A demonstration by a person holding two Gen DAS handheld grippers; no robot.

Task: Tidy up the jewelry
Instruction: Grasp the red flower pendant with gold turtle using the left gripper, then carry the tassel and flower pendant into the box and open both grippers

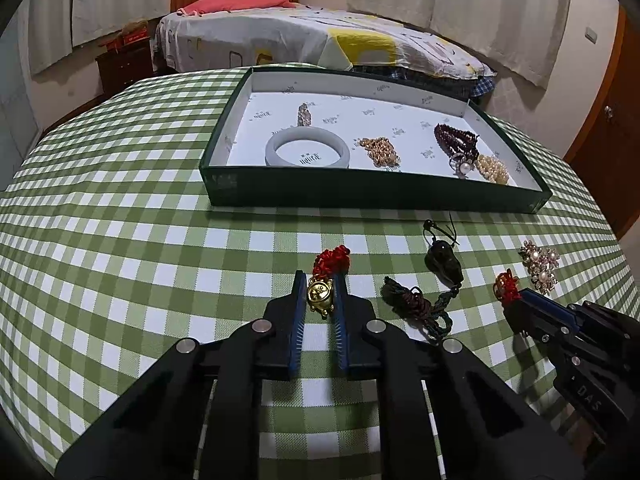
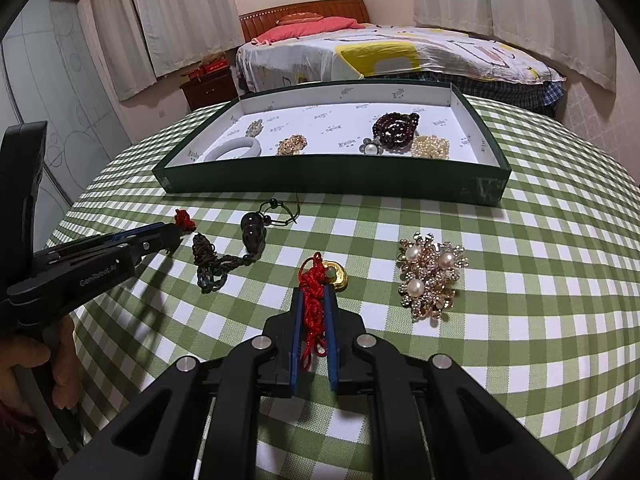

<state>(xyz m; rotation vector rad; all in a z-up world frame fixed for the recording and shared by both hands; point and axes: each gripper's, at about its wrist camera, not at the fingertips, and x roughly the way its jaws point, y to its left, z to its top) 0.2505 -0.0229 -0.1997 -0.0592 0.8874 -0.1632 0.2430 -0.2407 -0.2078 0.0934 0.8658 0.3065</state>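
A green box (image 1: 360, 194) (image 2: 320, 184) with a white lining holds a grey bangle (image 1: 307, 148), gold chains (image 1: 380, 152), dark red beads (image 1: 456, 138) and pearls (image 1: 494, 168). My left gripper (image 1: 320, 282) (image 2: 176, 232) is shut on a gold charm (image 1: 320, 296) with a red knotted cord (image 1: 332, 258). My right gripper (image 2: 314, 296) (image 1: 516, 296) is shut on the red cord (image 2: 312, 308) of a gold ingot charm (image 2: 336, 276). A dark gourd pendant with a tassel (image 1: 442, 264) (image 2: 254, 232) and a pearl brooch (image 2: 430, 276) (image 1: 540, 266) lie on the checked cloth.
The table has a green and white checked cloth (image 1: 120, 240). A bed (image 1: 300, 36) and a dark nightstand (image 1: 124, 66) stand behind the table. Curtains hang along the walls. A wooden door (image 1: 616, 152) is at the right.
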